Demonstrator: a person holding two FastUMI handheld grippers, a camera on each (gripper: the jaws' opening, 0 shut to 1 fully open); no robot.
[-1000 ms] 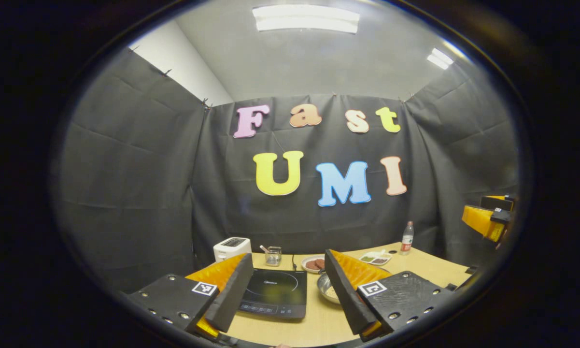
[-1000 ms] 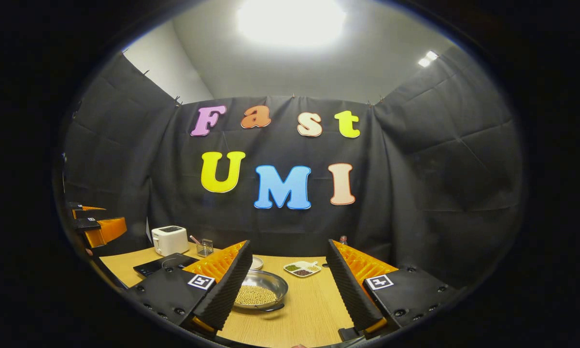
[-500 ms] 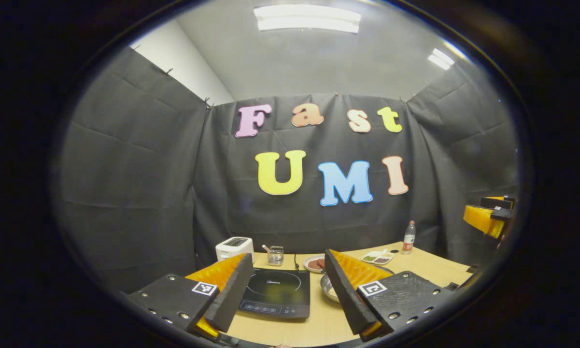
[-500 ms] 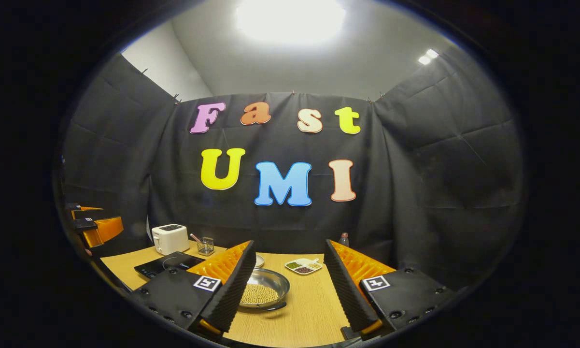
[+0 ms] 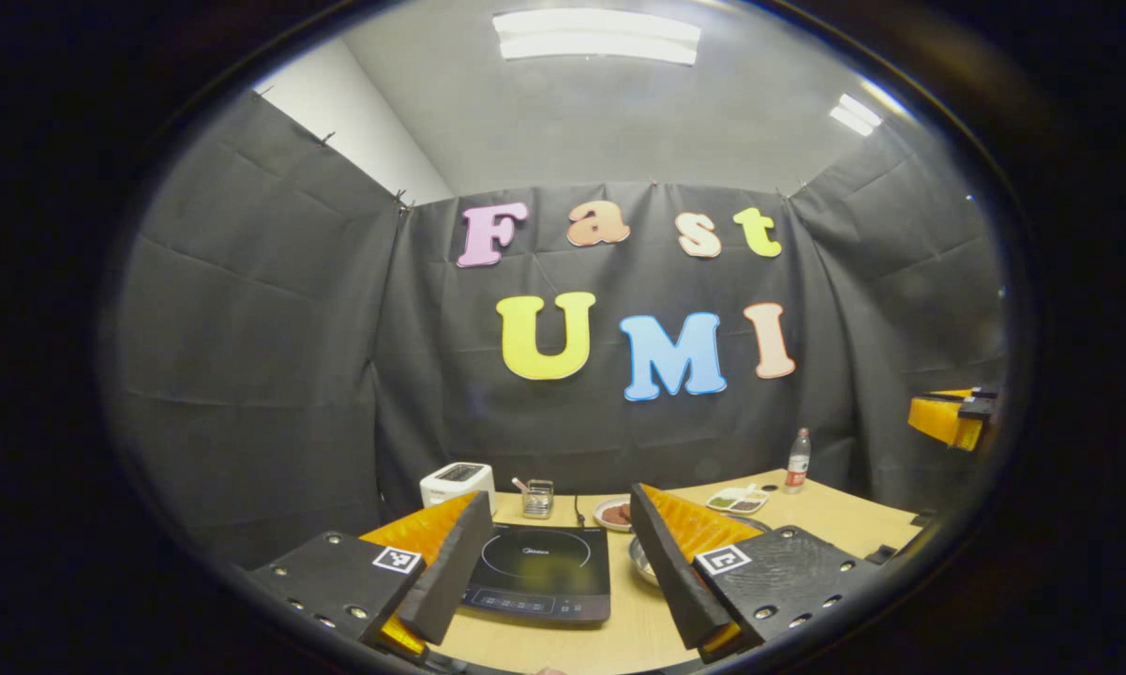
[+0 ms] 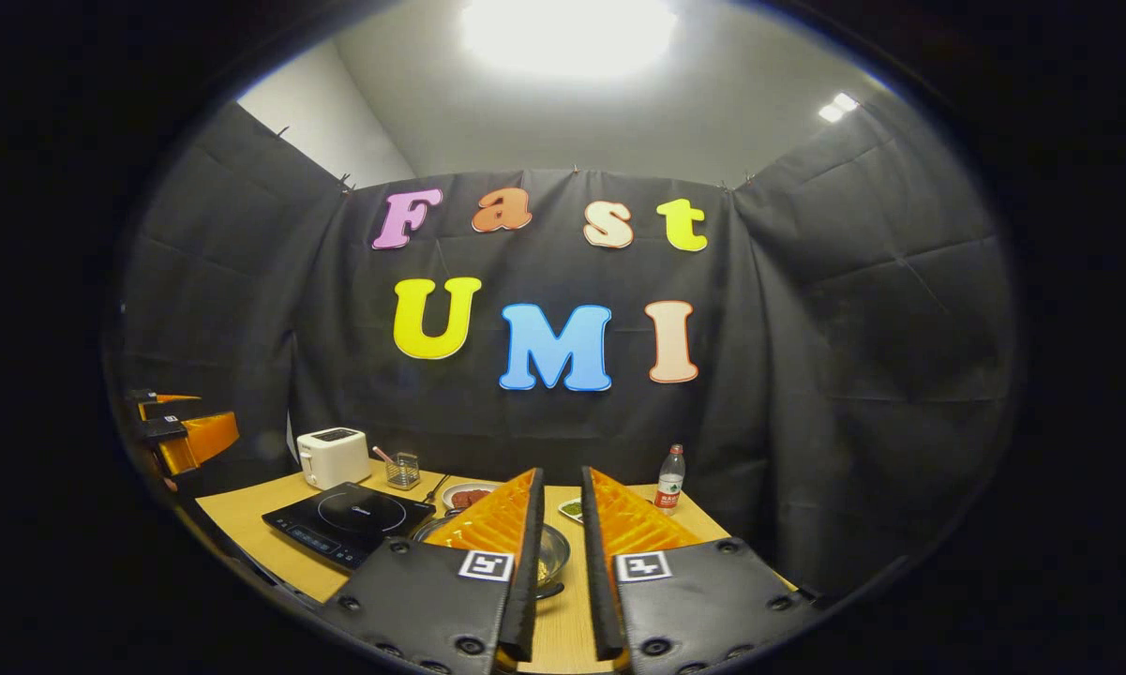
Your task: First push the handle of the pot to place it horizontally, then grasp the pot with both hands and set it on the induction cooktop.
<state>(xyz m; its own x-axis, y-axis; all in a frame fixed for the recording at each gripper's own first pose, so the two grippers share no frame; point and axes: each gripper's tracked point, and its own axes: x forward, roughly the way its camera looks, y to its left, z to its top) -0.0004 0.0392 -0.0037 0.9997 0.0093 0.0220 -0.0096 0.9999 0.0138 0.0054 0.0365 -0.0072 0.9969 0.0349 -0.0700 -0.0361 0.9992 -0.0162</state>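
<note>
In the left gripper view the left claw (image 5: 563, 572) hangs wide open above the near edge of the desk (image 5: 844, 516), holding nothing; between its fingers lies the black cooktop (image 5: 539, 572), flat on the desk. Just right of the cooktop, the pot (image 5: 639, 555) shows as a sliver of metal rim behind the right finger.

In the right gripper view the right claw (image 6: 563, 553) is narrowed to a slim gap, empty, above the pot (image 6: 551, 553), whose handle cannot be made out.

Toward the far edge stand a toaster (image 6: 333, 457), a small glass (image 6: 403, 471), a plate (image 6: 469, 495) and a bottle (image 6: 670, 479).
</note>
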